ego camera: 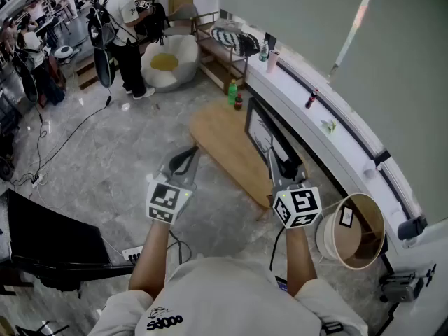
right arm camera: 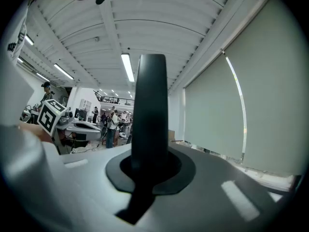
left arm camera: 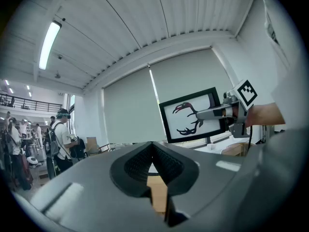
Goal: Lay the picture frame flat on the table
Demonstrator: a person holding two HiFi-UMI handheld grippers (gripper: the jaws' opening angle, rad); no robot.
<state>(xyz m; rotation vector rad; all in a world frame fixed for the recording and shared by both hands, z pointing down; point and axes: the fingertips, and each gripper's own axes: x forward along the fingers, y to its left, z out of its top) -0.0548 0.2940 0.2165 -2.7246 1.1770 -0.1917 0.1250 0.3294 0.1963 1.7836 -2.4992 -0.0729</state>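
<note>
Gripped at its near end by the right gripper (ego camera: pixel 276 159): the picture frame (ego camera: pixel 260 130), fingers pressed onto the thin black border from both sides, shown edge-on as a dark upright bar in the right gripper view. Standing upright, not yet laid flat, along the right long edge of the low wooden table (ego camera: pixel 222 145), toward the near right corner, printed face turned leftward across the tabletop. Impossible to tell whether touching the wood or just clear of it. Seen from the left gripper view: a black and red drawing on white inside the black border. Level beside the left long edge of the table, well apart from the frame: the left gripper (ego camera: pixel 190 152), fingertips pressed together with nothing between them, only a strip of table wood visible through the gap further back. By the far end of the table, a green bottle (ego camera: pixel 232 92) with a smaller dark bottle (ego camera: pixel 239 104) just beside. Along the window, a white sill (ego camera: pixel 287 89) carrying a pink cup (ego camera: pixel 272 60) toward its far end. On the floor off the near right corner, a round tub (ego camera: pixel 353 233). Farther off, a person with a backpack (ego camera: pixel 122 19) standing near a white beanbag (ego camera: pixel 168 61).
</note>
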